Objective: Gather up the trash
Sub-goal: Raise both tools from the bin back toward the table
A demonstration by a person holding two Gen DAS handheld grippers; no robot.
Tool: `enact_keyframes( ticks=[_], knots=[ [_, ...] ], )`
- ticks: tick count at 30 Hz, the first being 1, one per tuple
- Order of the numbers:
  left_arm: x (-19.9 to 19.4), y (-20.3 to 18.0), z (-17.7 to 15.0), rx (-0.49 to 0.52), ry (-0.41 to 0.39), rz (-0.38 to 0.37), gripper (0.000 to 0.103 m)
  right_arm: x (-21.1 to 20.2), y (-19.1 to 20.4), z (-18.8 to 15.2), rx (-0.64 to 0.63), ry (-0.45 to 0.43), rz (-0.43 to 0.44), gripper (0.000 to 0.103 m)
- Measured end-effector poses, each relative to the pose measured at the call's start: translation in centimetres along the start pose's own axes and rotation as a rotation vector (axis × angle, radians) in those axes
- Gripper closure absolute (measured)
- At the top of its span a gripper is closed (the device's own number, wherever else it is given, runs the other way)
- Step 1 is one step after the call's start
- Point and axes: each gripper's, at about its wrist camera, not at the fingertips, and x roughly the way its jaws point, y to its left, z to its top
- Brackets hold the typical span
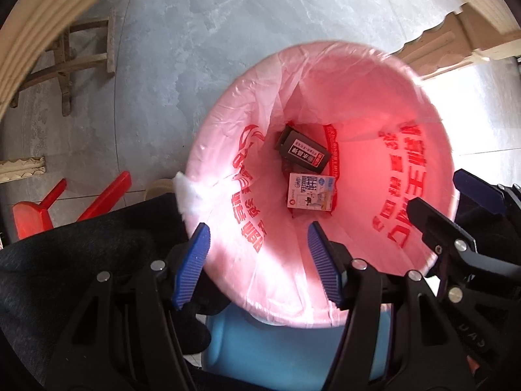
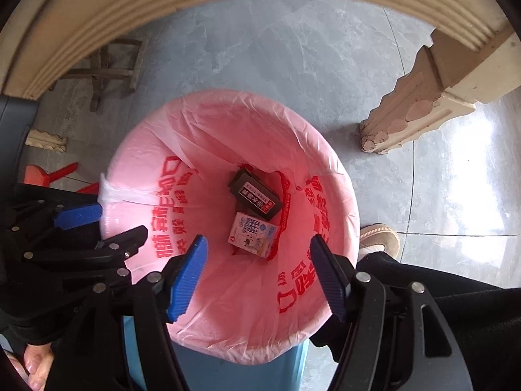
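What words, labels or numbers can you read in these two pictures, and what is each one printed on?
Pink bin liner: large red Chinese characters, too skewed and creased to quote.
Dark box: white Chinese characters on its label, too small to read.
Pale carton: blue print, too blurred to read.
Nothing can be quoted with certainty.

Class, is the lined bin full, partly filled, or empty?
Nearly empty: only a dark box and a white carton lie at the bottom of the pink liner.

Left tongs (image 1: 257, 260) open over pink-lined bin (image 1: 423, 123); dark box (image 1: 302, 153), white carton (image 1: 311, 194) inside
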Motion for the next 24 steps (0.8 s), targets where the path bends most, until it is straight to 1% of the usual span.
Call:
enact_keyframes(
  ticks=[3, 5, 6, 8, 10, 12, 14, 16, 18, 21, 24],
  knots=[
    [-2.9, 0.4, -1.2, 0.008, -0.050, -0.009, 0.040, -3.1, 0.7, -0.5, -0.019, -0.056, 0.035, 0.036],
    [-5.4, 0.9, -2.0, 0.005, -0.093, -0.022, 0.036, -5.8, 1.2, -0.8, -0.043, -0.100, 0.055, 0.034],
    [-7.1, 1.2, -2.4, 0.006, -0.124, -0.029, 0.034, -7.4, 1.2, -0.9, -0.052, -0.126, 0.067, 0.027],
    [-10.4, 1.8, -3.1, 0.003, -0.178, -0.043, 0.031, -10.8, 1.4, -0.9, -0.072, -0.186, 0.085, 0.021],
    [-14.5, 2.5, -3.5, 0.000, -0.239, -0.044, 0.029, -14.5, 1.4, -0.6, -0.100, -0.248, 0.087, 0.019],
    [-18.4, 3.2, -3.6, 0.000, -0.296, -0.020, 0.029, -18.2, 1.6, 0.1, -0.129, -0.307, 0.088, 0.015],
    [-23.0, 3.9, -3.7, 0.000, -0.373, -0.002, 0.028, -22.2, 1.6, 0.8, -0.156, -0.377, 0.086, 0.013],
    [-26.9, 4.5, -3.7, 0.012, -0.433, 0.002, 0.022, -26.2, 1.8, 1.7, -0.193, -0.442, 0.082, 0.011],
    [-30.9, 5.3, -3.5, 0.018, -0.488, 0.011, 0.021, -30.2, 2.2, 2.7, -0.225, -0.511, 0.073, 0.009],
    [-35.7, 6.4, -2.4, 0.031, -0.529, 0.015, 0.020, -35.5, 2.5, 4.3, -0.270, -0.607, 0.051, 0.008],
    [-39.3, 7.4, -1.0, 0.025, -0.533, -0.003, 0.020, -39.8, 2.9, 5.4, -0.306, -0.695, -0.006, 0.007]
  ],
)
